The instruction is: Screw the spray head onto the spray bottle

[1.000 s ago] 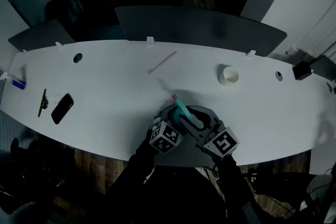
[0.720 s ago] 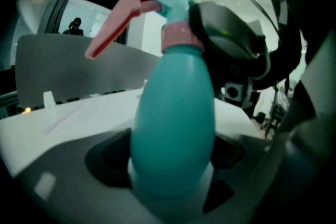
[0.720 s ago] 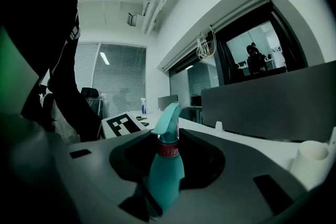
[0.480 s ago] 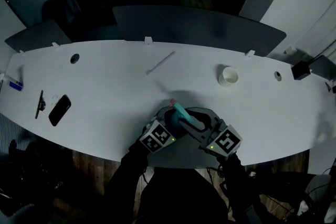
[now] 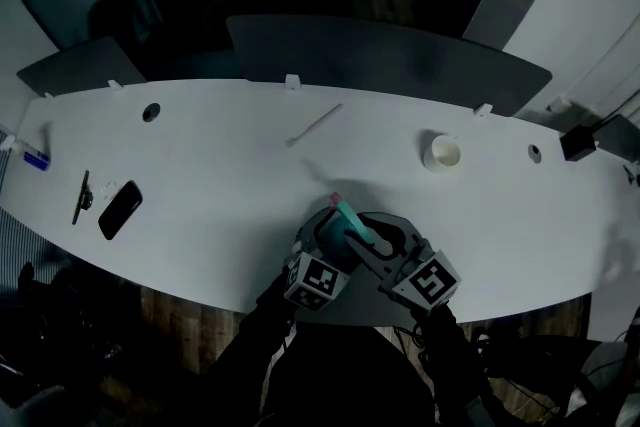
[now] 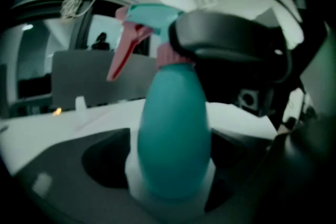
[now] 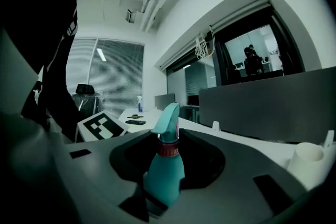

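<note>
R gripper [image 7: 160, 201] is clamped on the spray bottle [image 6: 173, 128], low on the body by the look of it, pinning it at the near edge of the table [image 5: 220, 165] so it can't spin. On top, the spray head [image 6: 149, 14] sits on the neck w/ its pink collar [image 7: 169, 148] down. Can't tell if the threads are fully home. L gripper [image 6: 170, 194] jaws have just been opening: wide apart, the bottle's fat body between them, not squeezing afaict. My read: L is re-setting for another twist, so R stays firm.
</note>
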### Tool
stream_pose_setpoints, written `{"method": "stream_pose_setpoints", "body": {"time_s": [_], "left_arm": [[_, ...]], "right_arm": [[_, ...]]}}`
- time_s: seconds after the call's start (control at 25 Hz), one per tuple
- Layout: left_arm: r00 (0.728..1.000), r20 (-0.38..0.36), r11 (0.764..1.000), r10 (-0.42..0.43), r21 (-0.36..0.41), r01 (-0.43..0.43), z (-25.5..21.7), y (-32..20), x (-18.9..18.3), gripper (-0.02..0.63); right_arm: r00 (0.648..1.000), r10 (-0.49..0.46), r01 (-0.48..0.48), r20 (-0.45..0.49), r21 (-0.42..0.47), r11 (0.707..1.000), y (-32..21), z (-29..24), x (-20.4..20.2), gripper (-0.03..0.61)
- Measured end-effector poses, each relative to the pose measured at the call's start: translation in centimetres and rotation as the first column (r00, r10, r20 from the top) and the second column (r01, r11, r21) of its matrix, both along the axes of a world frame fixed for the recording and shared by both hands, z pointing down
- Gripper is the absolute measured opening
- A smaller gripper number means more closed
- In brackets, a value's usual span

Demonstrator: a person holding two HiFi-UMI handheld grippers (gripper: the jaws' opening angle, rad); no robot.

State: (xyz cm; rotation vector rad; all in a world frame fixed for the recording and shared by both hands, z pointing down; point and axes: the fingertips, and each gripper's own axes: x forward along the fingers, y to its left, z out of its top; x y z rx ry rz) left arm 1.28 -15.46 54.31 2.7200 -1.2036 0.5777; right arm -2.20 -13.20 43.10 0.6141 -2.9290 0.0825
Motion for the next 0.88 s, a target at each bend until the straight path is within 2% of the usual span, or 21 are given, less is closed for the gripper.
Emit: {"method": "stream_pose_setpoints", "body": {"time_s": [0.04, 0.08, 0.16, 0.2, 0.24, 0.28, 0.36, 0.4, 0.44, 0.48, 0.56, 0.6, 0.64, 0.68, 0.76, 0.84, 0.88], "left_arm": [[0.994, 0.032, 0.993, 0.107, 0.043, -0.108, -0.4, 0.2, 0.1, 0.460], [0.976, 0.056, 0.975, 0.210, 0.058, -0.213, -0.6, 0.4, 0.5, 0.460], [0.928, 0.049, 0.928, 0.371, 0.012, -0.371, -0.6, 0.7, 1.3, 0.437], [0.910, 0.032, 0.911, 0.413, -0.012, -0.413, -0.5, 0.9, 1.6, 0.410], [0.906, 0.015, 0.906, 0.423, -0.021, -0.423, -0.5, 0.9, 1.7, 0.407], [0.916, -0.004, 0.916, 0.401, -0.015, -0.401, -0.7, 0.7, 1.7, 0.405], [0.963, -0.047, 0.964, 0.265, 0.022, -0.264, -1.1, 0.0, 1.5, 0.405], [0.985, -0.058, 0.986, 0.163, 0.038, -0.161, -1.1, -0.4, 1.3, 0.405], [0.997, -0.059, 0.998, 0.046, 0.047, -0.043, -1.1, -0.8, 0.9, 0.403], [0.995, -0.056, 0.996, -0.078, 0.048, 0.081, -1.1, -1.1, 0.5, 0.405], [0.953, -0.066, 0.954, -0.295, 0.033, 0.298, -1.4, -1.3, -0.1, 0.404], [0.931, -0.074, 0.933, -0.357, 0.027, 0.360, -1.5, -1.3, -0.3, 0.405], [0.924, -0.083, 0.925, -0.374, 0.030, 0.378, -1.6, -1.3, -0.3, 0.405], [0.932, -0.097, 0.934, -0.349, 0.046, 0.355, -1.8, -1.2, -0.4, 0.408], [0.970, -0.130, 0.968, -0.208, 0.119, 0.223, -3.0, -0.6, -0.6, 0.436], [0.994, -0.109, 0.986, -0.004, 0.167, 0.023, -3.9, 0.3, -1.0, 0.479], [0.991, -0.080, 0.984, 0.105, 0.156, -0.092, -3.7, 0.6, -1.0, 0.479]], "right_arm": [[1.000, -0.025, 0.025, -0.010, -0.003, 1.000, 0.0, 0.0, -0.1, 0.130], [0.999, -0.047, 0.047, -0.015, -0.007, 0.999, 0.0, 0.0, -0.2, 0.130], [0.997, -0.079, 0.078, -0.011, -0.025, 0.997, 0.0, 0.1, -0.2, 0.130], [0.996, -0.086, 0.086, -0.007, -0.031, 0.996, 0.0, 0.1, -0.2, 0.130], [0.996, -0.089, 0.089, -0.006, -0.029, 0.996, -0.1, 0.1, -0.2, 0.130], [0.996, -0.084, 0.084, -0.008, -0.018, 0.996, -0.2, 0.1, -0.2, 0.132], [0.999, -0.040, 0.040, -0.003, 0.006, 0.999, -0.5, 0.0, -0.1, 0.130], [1.000, -0.006, 0.006, 0.005, 0.014, 1.000, -0.5, 0.0, 0.1, 0.130], [1.000, 0.028, -0.028, 0.012, 0.020, 0.999, -0.5, 0.0, 0.2, 0.130], [0.998, 0.060, -0.060, 0.017, 0.026, 0.998, -0.5, 0.0, 0.3, 0.130], [0.995, 0.100, -0.101, 0.028, 0.021, 0.995, -0.3, -0.1, 0.4, 0.130], [0.994, 0.106, -0.106, 0.033, 0.009, 0.994, -0.2, 0.0, 0.5, 0.130], [0.994, 0.102, -0.102, 0.037, -0.003, 0.995, -0.2, 0.0, 0.5, 0.132], [0.995, 0.089, -0.089, 0.036, -0.011, 0.996, -0.2, 0.1, 0.6, 0.132], [0.999, 0.047, -0.046, 0.018, -0.015, 0.999, -0.1, 0.2, 0.5, 0.132], [1.000, -0.003, 0.003, 0.001, -0.022, 1.000, 0.0, 0.2, 0.3, 0.132], [1.000, -0.026, 0.026, 0.002, -0.029, 0.999, 0.0, 0.2, 0.3, 0.132]]}}
